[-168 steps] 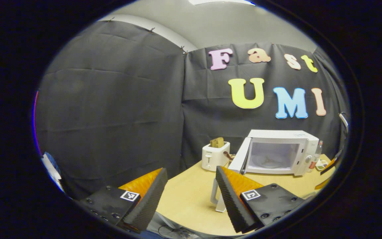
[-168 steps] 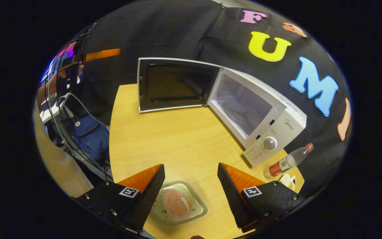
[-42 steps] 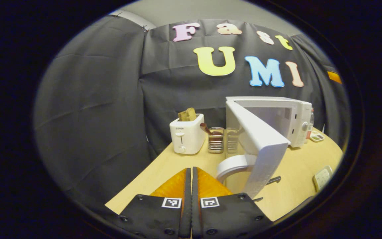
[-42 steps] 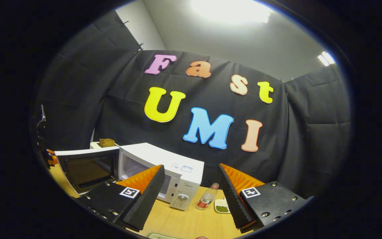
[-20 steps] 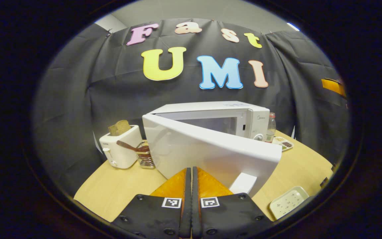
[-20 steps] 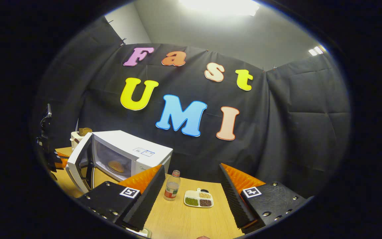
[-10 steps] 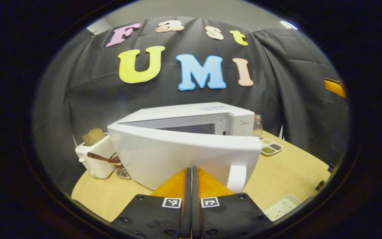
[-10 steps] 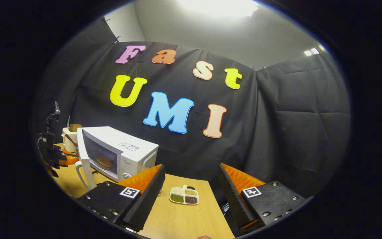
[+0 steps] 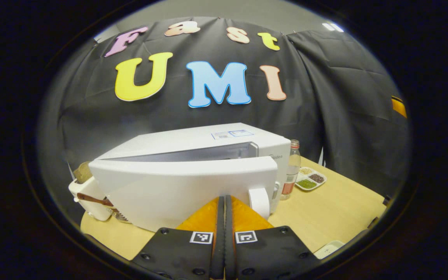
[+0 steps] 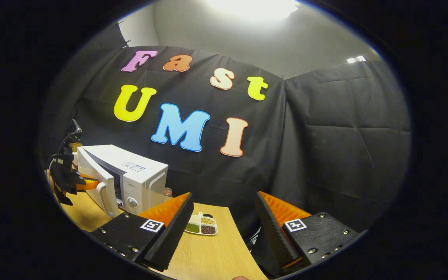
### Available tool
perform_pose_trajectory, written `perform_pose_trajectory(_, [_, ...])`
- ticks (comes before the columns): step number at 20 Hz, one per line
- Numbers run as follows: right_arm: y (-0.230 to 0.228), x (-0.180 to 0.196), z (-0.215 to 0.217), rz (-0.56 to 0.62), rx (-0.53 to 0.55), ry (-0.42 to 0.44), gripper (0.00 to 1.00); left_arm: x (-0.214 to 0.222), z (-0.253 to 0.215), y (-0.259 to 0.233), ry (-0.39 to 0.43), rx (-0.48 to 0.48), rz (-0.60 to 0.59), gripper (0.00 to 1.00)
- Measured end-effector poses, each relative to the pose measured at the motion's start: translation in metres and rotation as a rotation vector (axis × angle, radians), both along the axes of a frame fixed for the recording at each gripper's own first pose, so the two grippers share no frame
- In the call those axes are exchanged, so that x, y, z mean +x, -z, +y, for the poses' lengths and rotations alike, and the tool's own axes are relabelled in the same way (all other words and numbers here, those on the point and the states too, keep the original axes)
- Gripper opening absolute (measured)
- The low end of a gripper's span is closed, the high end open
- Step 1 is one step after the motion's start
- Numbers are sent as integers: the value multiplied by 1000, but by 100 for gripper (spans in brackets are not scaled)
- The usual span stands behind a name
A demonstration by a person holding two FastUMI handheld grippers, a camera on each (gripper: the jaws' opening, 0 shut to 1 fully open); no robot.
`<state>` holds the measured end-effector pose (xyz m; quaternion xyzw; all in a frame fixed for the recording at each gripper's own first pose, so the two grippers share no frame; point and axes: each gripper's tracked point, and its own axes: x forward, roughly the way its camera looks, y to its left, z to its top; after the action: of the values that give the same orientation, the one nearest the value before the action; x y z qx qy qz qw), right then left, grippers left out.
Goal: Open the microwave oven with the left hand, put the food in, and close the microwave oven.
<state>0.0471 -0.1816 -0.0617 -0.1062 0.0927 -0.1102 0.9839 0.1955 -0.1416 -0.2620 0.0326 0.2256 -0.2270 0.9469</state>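
Now the left gripper (image 9: 224, 202) has its two fingers pressed flat together with nothing between them, their tips against the outer face of the microwave door (image 9: 177, 190), just left of the door handle (image 9: 259, 201). The door stands only slightly ajar from the one white microwave oven (image 9: 208, 142) on the worktop (image 9: 336, 210); the food inside cannot be seen. The right gripper (image 10: 224, 221) hangs with its fingers spread wide, holding nothing, above the worktop's near edge. One divided dish (image 9: 310, 179) right of the oven holds three sorts of grain or beans, each in its own compartment. One bottle (image 9: 291, 168) stands between dish and oven. A toaster (image 9: 88, 190) with bread sits at the oven's left.
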Motion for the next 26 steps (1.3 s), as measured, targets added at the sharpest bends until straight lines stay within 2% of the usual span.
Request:
perform_pose_trajectory(8, [6, -5, -26, 12, 12, 37, 97, 39, -8, 4, -108, -100, 33, 7])
perform_pose_trajectory(12, [7, -4, -35, 8, 6, 42, 97, 44, -9, 3, -138, -139, 33, 7])
perform_pose_trajectory(16, [10, -4, -29, 6, 25, 24, 97, 51, -10, 2, -130, -117, 14, 6])
perform_pose_trajectory(18, [12, -3, -20, 12, 29, 2, 97, 56, -7, 12, -157, -72, 40, 7])
perform_pose_trajectory(21, [12, -1, 4, 8, 50, -58, 97, 49, -6, -13, -161, -89, 20, 7])
perform_pose_trajectory(26, [5, 19, 48, -25, 123, -140, 97, 14, 4, -97, -129, -146, -117, 7])
